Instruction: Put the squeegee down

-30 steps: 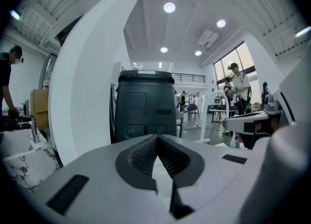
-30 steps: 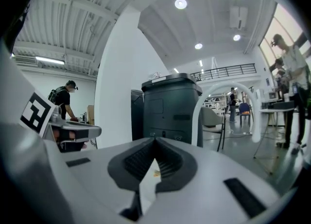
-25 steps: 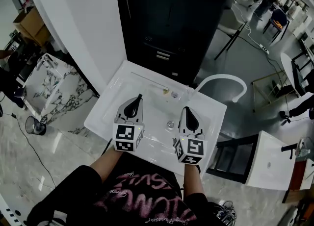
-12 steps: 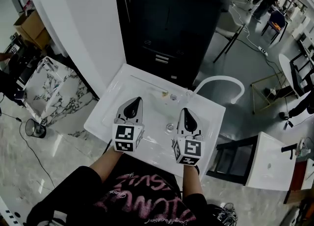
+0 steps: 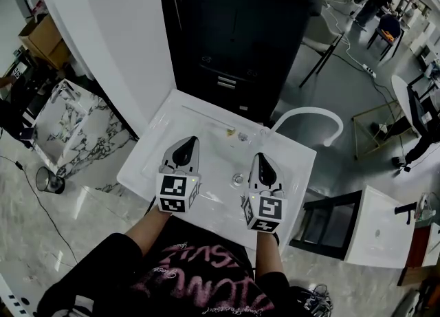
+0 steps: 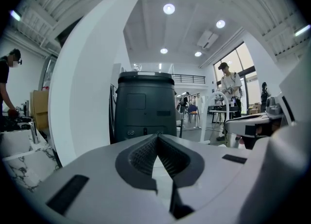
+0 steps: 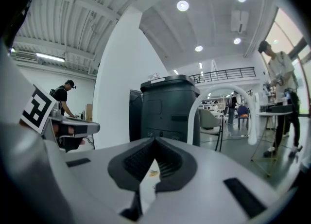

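1. Room to move: both grippers hover over the white rectangular basin (image 5: 155, 154). The left gripper (image 5: 190, 141) is nearer its left rim and the right gripper (image 5: 260, 156) is just beside the round metal drain (image 5: 238, 179). The tall black cabinet (image 5: 240, 34) sits right behind the basin's back edge, with the white curved wall (image 5: 110, 40) on the left and a white arched tube (image 5: 313, 113) off the right corner. Open floor is to the right.
2. Jaws: on the left gripper (image 6: 156, 139) they're pressed tip to tip with nothing in them. Same for the right gripper (image 7: 154, 141).
3. Squeegee: a thin straight bar (image 5: 206, 116) lies flat near the basin's back edge, well ahead of both tips. It might be the squeegee, but it's too small to tell.
4. Only the gripper views show the cabinet's full height and people standing at tables far off (image 6: 228, 79) (image 7: 279, 82). Only the head view shows the basin top.
5. Compared with half a second ago, the grippers have barely budged.
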Demonstrator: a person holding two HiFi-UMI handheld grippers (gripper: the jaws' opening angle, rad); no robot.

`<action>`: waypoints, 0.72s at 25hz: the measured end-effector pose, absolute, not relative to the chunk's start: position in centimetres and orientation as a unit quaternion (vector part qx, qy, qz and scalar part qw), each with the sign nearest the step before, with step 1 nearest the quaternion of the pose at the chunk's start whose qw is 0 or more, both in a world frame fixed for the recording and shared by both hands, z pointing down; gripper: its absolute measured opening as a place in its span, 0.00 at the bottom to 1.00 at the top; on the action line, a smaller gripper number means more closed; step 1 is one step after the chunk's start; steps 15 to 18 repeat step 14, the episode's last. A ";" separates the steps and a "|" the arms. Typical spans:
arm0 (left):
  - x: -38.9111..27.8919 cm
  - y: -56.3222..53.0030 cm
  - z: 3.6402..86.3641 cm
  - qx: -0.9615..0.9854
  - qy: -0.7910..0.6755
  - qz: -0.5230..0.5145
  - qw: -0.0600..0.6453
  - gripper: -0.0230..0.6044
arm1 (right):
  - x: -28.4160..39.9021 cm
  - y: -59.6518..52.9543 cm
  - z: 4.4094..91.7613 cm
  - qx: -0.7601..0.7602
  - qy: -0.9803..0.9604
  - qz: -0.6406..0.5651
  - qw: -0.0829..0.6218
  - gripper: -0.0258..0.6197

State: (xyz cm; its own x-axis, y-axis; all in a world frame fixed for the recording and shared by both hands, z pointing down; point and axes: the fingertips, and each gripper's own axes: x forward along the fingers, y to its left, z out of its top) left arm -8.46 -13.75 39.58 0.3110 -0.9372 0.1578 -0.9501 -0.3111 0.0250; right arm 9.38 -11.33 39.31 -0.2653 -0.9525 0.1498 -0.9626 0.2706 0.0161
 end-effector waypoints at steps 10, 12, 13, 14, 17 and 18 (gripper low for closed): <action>-8.0 -14.3 39.4 0.811 -0.579 0.052 0.059 0.05 | 9.7 -11.9 39.8 0.603 -0.793 0.049 0.063 0.07; -8.0 -14.5 39.3 0.811 -0.580 0.049 0.060 0.05 | 9.9 -12.0 39.9 0.604 -0.793 0.050 0.063 0.07; -8.0 -14.6 39.3 0.811 -0.580 0.048 0.060 0.05 | 9.9 -12.1 40.0 0.605 -0.792 0.051 0.063 0.07; -8.1 -14.7 39.2 0.811 -0.580 0.046 0.060 0.05 | 10.0 -12.1 40.0 0.605 -0.792 0.051 0.064 0.07; -8.1 -14.7 39.2 0.811 -0.580 0.046 0.060 0.05 | 10.0 -12.1 40.0 0.605 -0.792 0.051 0.064 0.07; -8.1 -14.7 39.2 0.811 -0.580 0.046 0.060 0.05 | 10.0 -12.1 40.0 0.605 -0.792 0.051 0.064 0.07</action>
